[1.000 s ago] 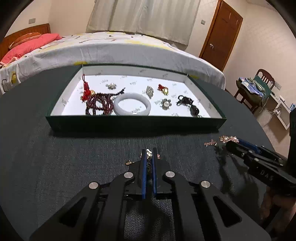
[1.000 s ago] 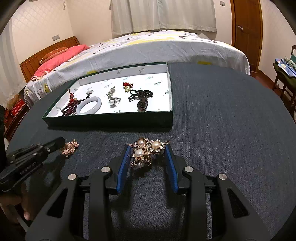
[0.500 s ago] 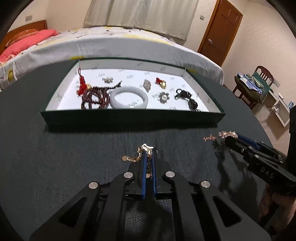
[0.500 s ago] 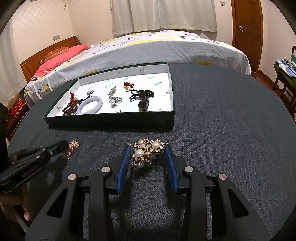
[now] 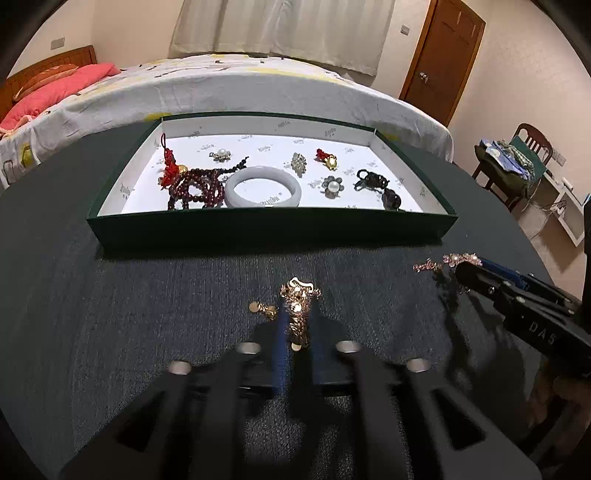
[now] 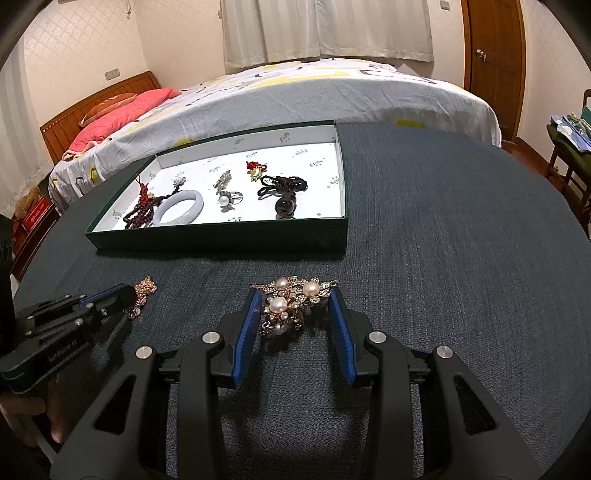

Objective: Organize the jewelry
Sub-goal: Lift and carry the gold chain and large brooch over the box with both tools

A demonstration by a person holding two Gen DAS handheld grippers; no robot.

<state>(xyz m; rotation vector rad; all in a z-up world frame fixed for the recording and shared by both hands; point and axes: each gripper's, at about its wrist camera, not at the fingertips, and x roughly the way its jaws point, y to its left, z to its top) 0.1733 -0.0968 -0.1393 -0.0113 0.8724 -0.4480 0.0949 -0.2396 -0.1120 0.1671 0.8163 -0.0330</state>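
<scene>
The left hand-held gripper point(image 5: 297, 325) is pinching a gold chain bracelet point(image 5: 298, 308) above the woven dark worktop point(image 6: 443, 229), short of the green tray's point(image 6: 221, 236) near wall. The right hand-held gripper point(image 6: 295, 314) is sitting spread around a knobbly pearl brooch point(image 6: 291, 302), untouched, lying on open cloth.

Home bedroom: bed point(image 6: 332, 92), pink pillow point(image 6: 122, 114), curtains point(image 6: 325, 29), wooden door point(image 5: 443, 59).
</scene>
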